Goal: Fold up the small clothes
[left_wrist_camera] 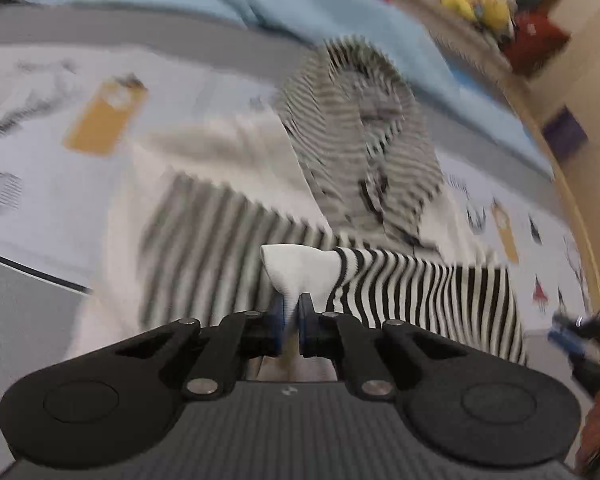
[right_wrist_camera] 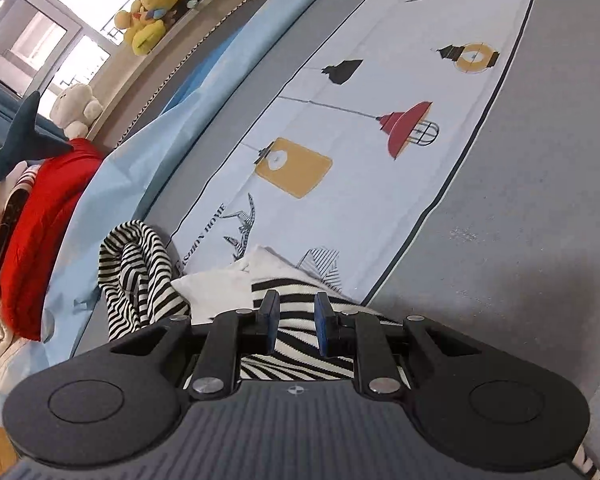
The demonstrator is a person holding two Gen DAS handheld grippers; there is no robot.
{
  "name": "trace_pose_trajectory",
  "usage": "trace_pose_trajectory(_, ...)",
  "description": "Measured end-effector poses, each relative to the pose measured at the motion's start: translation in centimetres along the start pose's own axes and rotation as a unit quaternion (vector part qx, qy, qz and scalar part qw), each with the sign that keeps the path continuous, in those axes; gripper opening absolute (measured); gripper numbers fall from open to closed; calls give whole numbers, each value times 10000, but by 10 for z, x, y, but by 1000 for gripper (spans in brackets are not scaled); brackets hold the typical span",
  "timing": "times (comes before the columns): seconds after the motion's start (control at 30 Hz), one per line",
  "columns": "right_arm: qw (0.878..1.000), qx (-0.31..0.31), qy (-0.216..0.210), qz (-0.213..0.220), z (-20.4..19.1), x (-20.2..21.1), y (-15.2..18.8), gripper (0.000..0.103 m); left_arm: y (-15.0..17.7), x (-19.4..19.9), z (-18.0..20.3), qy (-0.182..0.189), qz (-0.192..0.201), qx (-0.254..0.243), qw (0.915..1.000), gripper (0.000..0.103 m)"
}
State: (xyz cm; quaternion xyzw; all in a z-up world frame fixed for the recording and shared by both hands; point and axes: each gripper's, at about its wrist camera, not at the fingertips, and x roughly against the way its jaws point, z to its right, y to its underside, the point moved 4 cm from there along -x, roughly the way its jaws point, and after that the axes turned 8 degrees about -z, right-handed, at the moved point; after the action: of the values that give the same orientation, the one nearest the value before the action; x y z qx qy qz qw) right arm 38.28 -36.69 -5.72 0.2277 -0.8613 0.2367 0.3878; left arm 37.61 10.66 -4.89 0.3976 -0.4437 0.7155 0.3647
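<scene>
The bed (right_wrist_camera: 520, 200) fills both views; its cover is grey with a white middle band printed with lamps. A light blue sheet (right_wrist_camera: 112, 184) lies along the far side of the bed, and on it rests a red garment (right_wrist_camera: 40, 220). On the ledge behind the bed sit a yellow plush toy (right_wrist_camera: 148, 12) and a white plush toy (right_wrist_camera: 76, 110).

The striped garment (right_wrist_camera: 140, 276), black and white with white parts, lies on the white band of the bed near its edge. In the right wrist view one part is bunched up to the left and another part spreads flat under the tool.

The left tool (left_wrist_camera: 291, 312) has its fingers pressed together on a white edge of the striped garment (left_wrist_camera: 400, 288), and the cloth stretches from there to the right; this view is blurred. The right tool (right_wrist_camera: 296, 320) is spread, its blue pads apart above the striped cloth. I cannot tell if they touch it.
</scene>
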Motion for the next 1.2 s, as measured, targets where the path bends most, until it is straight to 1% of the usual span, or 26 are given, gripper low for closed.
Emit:
trace_pose_trajectory(0.07, 10000, 49, 3, -33, -2, -1, 2, 20, 0, 11, -14, -633, 181, 107, 9978, 7)
trace_pose_trajectory(0.1, 10000, 76, -4, -42, -4, -2, 4, 20, 2, 11, -23, -811, 134, 250, 9963, 7)
trace_pose_trajectory(0.13, 9999, 109, -9, -66, -8, -2, 6, 20, 4, 6, -32, -857, -21, 433, 9954, 8)
trace_pose_trajectory(0.17, 9999, 139, -3, -89, -11, -4, 8, 20, 6, -2, -39, -786, -262, 592, 9948, 14)
trace_pose_trajectory(0.2, 9998, 172, 11, -113, -12, -3, 10, 22, 7, -8, -46, -742, -426, 771, 9934, 16)
trace_pose_trajectory(0.23, 9997, 197, 31, -141, -14, -6, 12, 22, 7, -9, -51, -768, -421, 914, 9920, 18)
trace_pose_trajectory(0.3, 9996, 208, 74, -199, -14, -10, 15, 23, 1, -5, -54, -924, -191, 861, 9918, 20)
trace_pose_trajectory(0.33, 9994, 208, 100, -247, -14, -13, 17, 23, -1, -1, -52, -917, -28, 801, 9926, 22)
trace_pose_trajectory(0.37, 9993, 216, 100, -302, -15, -16, 19, 24, -5, 1, -49, -845, 79, 748, 9936, 27)
trace_pose_trajectory(0.43, 9986, 288, 77, -439, -18, -23, 22, 27, -8, -2, -44, -708, 92, 676, 9952, 33)
trace_pose_trajectory(0.57, 9975, 465, 157, -510, -22, -35, 20, 37, -9, -21, -39, -668, -120, 667, 9955, 33)
trace_pose_trajectory(0.67, 9972, 585, 209, -424, -21, -40, 12, 38, -10, -24, -37, -538, -183, 732, 9957, 33)
trace_pose_trajectory(0.73, 9960, 811, 244, -298, -23, -44, 3, 39, -9, -23, -35, -479, -176, 709, 9962, 33)
trace_pose_trajectory(0.8, 9922, 1180, 310, -257, -29, -51, -6, 40, -11, -26, -33, -421, -192, 717, 9963, 33)
trace_pose_trajectory(0.87, 9873, 1542, 268, -259, -36, -62, -15, 40, -10, -27, -33, -396, -236, 751, 9961, 33)
trace_pose_trajectory(0.93, 9800, 1945, 295, -296, -45, -72, -19, 40, -11, -29, -34, -370, -271, 805, 9957, 33)
trace_pose_trajectory(1.0, 9707, 2356, 311, -350, -55, -81, -18, 40, -12, -29, -36, -340, -281, 859, 9953, 33)
trace_pose_trajectory(1.07, 9582, 2806, 396, -391, -64, -88, -13, 40, -12, -29, -37, -320, -287, 904, 9950, 33)
trace_pose_trajectory(1.13, 9494, 3085, 521, -261, -72, -88, -7, 40, -13, -29, -38, -301, -303, 934, 9947, 33)
trace_pose_trajectory(1.2, 9433, 3273, 495, -246, -79, -90, -1, 40, -13, -30, -37, -274, -313, 958, 9945, 33)
